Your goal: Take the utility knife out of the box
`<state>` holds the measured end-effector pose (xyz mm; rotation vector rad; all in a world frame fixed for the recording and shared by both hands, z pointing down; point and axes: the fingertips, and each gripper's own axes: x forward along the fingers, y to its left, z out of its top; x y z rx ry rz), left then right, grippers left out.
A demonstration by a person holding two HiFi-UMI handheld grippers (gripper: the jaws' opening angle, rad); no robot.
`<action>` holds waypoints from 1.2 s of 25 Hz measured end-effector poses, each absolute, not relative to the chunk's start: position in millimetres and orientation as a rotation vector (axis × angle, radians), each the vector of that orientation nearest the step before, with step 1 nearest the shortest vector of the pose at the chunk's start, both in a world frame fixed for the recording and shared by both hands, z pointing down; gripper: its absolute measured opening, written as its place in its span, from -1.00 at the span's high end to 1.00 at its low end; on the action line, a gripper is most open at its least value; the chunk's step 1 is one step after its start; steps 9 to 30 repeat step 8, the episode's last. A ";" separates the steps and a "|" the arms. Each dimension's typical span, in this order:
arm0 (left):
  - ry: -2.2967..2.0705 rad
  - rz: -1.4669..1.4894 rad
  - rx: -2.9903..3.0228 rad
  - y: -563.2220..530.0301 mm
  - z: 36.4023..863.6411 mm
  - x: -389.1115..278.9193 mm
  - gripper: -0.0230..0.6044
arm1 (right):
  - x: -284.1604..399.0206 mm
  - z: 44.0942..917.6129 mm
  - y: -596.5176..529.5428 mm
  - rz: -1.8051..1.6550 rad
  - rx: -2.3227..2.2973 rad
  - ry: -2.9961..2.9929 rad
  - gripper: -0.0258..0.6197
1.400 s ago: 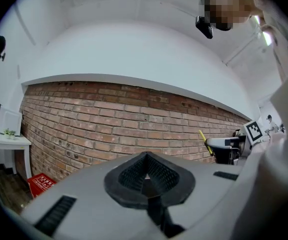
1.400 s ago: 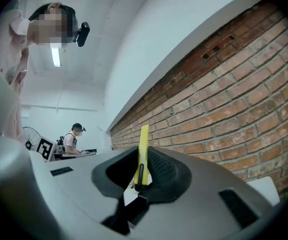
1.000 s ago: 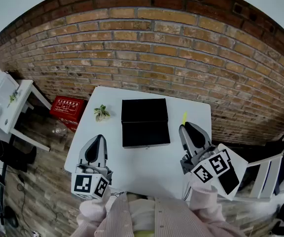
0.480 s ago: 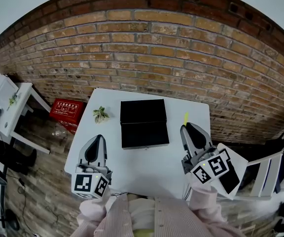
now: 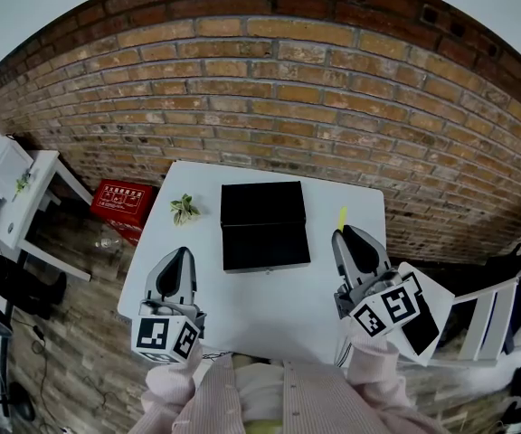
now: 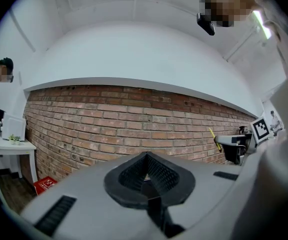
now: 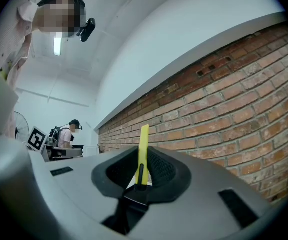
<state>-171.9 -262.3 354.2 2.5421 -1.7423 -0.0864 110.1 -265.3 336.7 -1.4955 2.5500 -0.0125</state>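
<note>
Black box (image 5: 264, 225): occupied the table (image 5: 269, 310) between and ahead of both jaw pairs. Small plant (image 5: 186, 209): stood ahead of the left gripper (image 5: 180, 254) jaws, bare tabletop between. Brick wall (image 5: 269, 98): closed everything beyond.

**Yellow knife out of the black box**

The slim yellow plastic utility knife (image 7: 143, 146) stands clamped by its lower end between the jaws of the right gripper (image 7: 142, 176). It pokes out past their tips, clear of the table. To its left, the flat black rectangular box (image 5: 264, 225) lies mid-table, apart from the knife. A seam splits the box into two halves.
</note>
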 end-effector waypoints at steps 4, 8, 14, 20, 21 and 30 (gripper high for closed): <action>-1.739 -0.087 2.533 -262.5 359.1 -173.4 0.95 | 108.4 338.6 -265.9 -0.008 -1.500 2.562 0.73; -1.739 -0.074 2.526 -264.0 360.5 -173.1 0.95 | 108.4 341.0 -267.2 -0.009 -1.509 2.569 0.73; -1.739 -0.074 2.526 -264.0 360.5 -173.1 0.95 | 108.4 341.0 -267.2 -0.009 -1.509 2.569 0.73; -1.739 -0.074 2.526 -264.0 360.5 -173.1 0.95 | 108.4 341.0 -267.2 -0.009 -1.509 2.569 0.73; -1.739 -0.074 2.526 -264.0 360.5 -173.1 0.95 | 108.4 341.0 -267.2 -0.009 -1.509 2.569 0.73; -1.739 -0.074 2.526 -264.0 360.5 -173.1 0.95 | 108.4 341.0 -267.2 -0.009 -1.509 2.569 0.73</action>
